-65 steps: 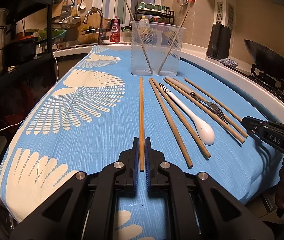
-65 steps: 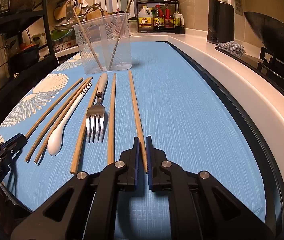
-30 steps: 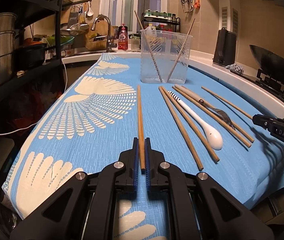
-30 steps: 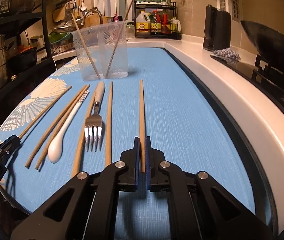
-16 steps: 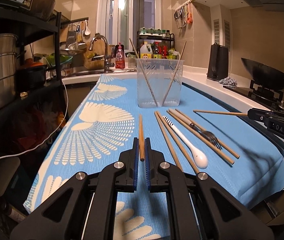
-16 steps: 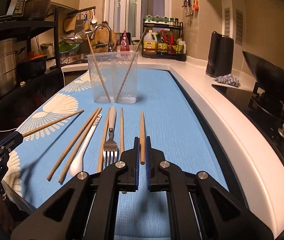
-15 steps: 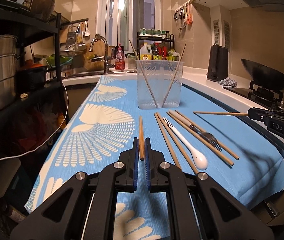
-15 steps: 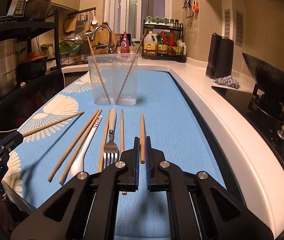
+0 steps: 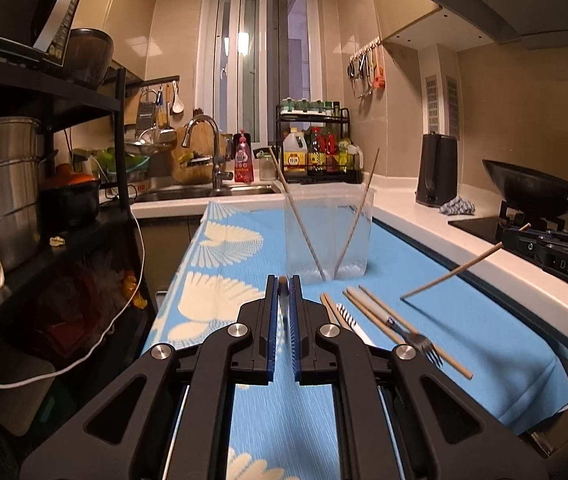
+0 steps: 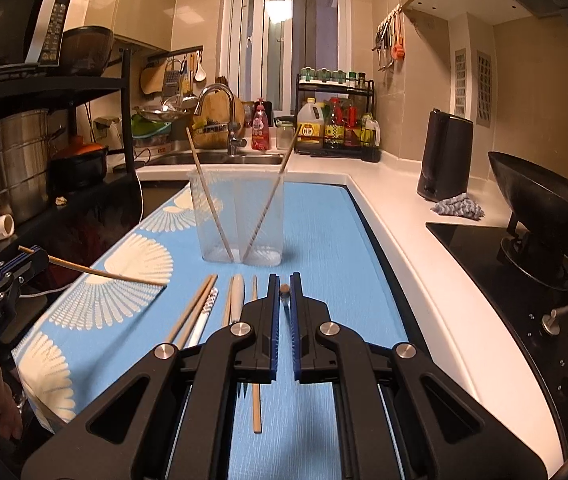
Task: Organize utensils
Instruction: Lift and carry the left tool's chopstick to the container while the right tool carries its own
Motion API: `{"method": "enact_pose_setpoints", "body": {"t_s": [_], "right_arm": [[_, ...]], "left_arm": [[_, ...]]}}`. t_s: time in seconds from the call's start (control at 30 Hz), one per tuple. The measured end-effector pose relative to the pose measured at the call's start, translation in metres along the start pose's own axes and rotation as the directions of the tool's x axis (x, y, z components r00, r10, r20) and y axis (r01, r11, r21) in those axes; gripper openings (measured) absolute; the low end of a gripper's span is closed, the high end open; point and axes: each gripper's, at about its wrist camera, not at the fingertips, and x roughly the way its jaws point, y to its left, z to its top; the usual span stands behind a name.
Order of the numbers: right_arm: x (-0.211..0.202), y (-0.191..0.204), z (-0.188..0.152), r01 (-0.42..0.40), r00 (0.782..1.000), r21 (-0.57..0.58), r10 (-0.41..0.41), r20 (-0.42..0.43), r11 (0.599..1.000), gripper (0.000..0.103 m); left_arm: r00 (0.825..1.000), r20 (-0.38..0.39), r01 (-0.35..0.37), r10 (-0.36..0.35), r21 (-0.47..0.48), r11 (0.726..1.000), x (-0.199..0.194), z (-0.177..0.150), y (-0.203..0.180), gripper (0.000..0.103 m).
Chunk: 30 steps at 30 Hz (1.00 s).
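My left gripper (image 9: 282, 282) is shut on a wooden chopstick (image 9: 282, 280) seen end-on, held above the blue cloth. My right gripper (image 10: 284, 290) is shut on another chopstick (image 10: 284, 289), also end-on; from the left wrist view this chopstick (image 9: 456, 270) slants down from the right gripper (image 9: 514, 238). The left gripper's chopstick (image 10: 107, 274) shows in the right wrist view. A clear plastic container (image 9: 328, 236) (image 10: 239, 220) holds two chopsticks. Several chopsticks, a white spoon (image 9: 350, 320) and a fork (image 9: 416, 338) lie on the cloth.
The blue patterned cloth (image 9: 484, 332) covers the counter. A black shelf rack with pots (image 9: 11, 184) stands left. The sink and faucet (image 9: 211, 160) are behind. A kettle (image 10: 446, 156), a rag (image 10: 458, 205) and a wok on the stove (image 10: 544, 200) are on the right.
Both grippers have lifted their chopsticks off the cloth and raised them well above it, so each stick now points forward and appears end-on between the fingers.
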Motion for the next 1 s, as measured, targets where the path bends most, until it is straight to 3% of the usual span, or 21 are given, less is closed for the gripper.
{"method": "enact_pose_setpoints", "body": {"t_s": [0.3,0.63,1.0], "right_arm": [[0.003,-0.002,0.037,-0.047,0.999,0.004,0.047,0.008,0.999,0.005],[0.014,-0.004,0.068,-0.105,0.994,0.027,0.105,-0.022,0.994,0.005],[0.032,-0.008,0.124,-0.160,0.987,0.052,0.158,0.037,0.986,0.005]], "left_arm": [[0.998,0.017,0.062,-0.062,0.010,0.998,0.005,0.050,0.007,0.006],[0.974,-0.116,0.180,-0.196,-0.138,0.974,0.047,0.084,0.032,0.006],[0.968,-0.100,0.218,-0.231,-0.127,0.968,0.083,0.135,0.031,0.006]]}}
